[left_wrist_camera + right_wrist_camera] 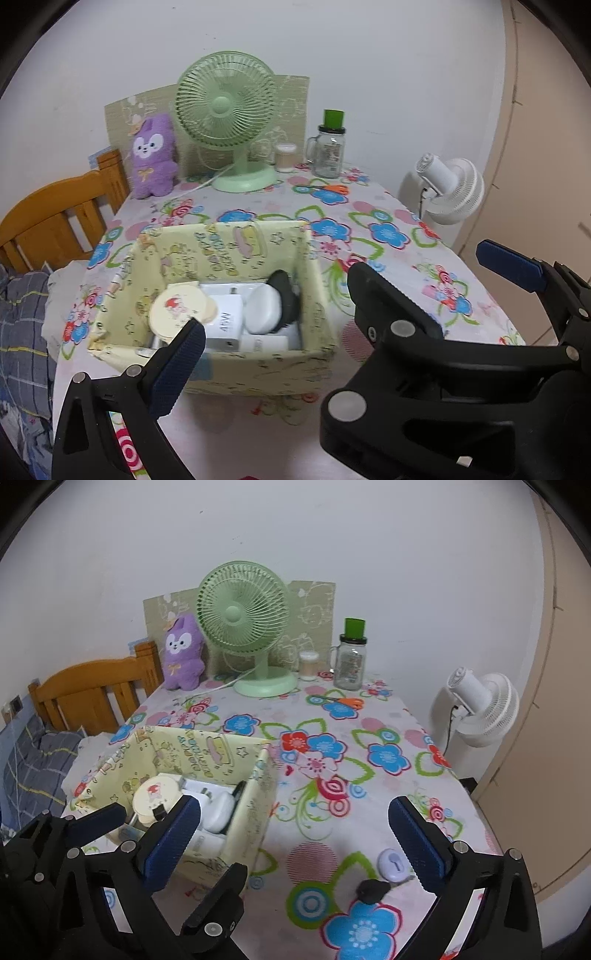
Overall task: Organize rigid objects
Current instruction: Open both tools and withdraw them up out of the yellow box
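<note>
A pale yellow patterned box (221,236) (255,805) stands on the flowered tablecloth. It holds a round cream case (177,308) (155,797), a white charger (227,317), a white oval case (262,308) (219,812) and a black item (286,295). My left gripper (334,295) hangs open and empty over the box's near edge. My right gripper (295,834) is open and empty to the right of the box. A small lilac key-shaped tag (393,864) and a black object (373,890) lie on the cloth by its right finger.
At the back of the table stand a green fan (243,627), a purple plush (183,653), a glass jar with green lid (351,657), a small cup (308,664) and orange scissors (345,701). A white fan (480,709) stands off the right edge. A wooden bed frame (92,690) is at the left.
</note>
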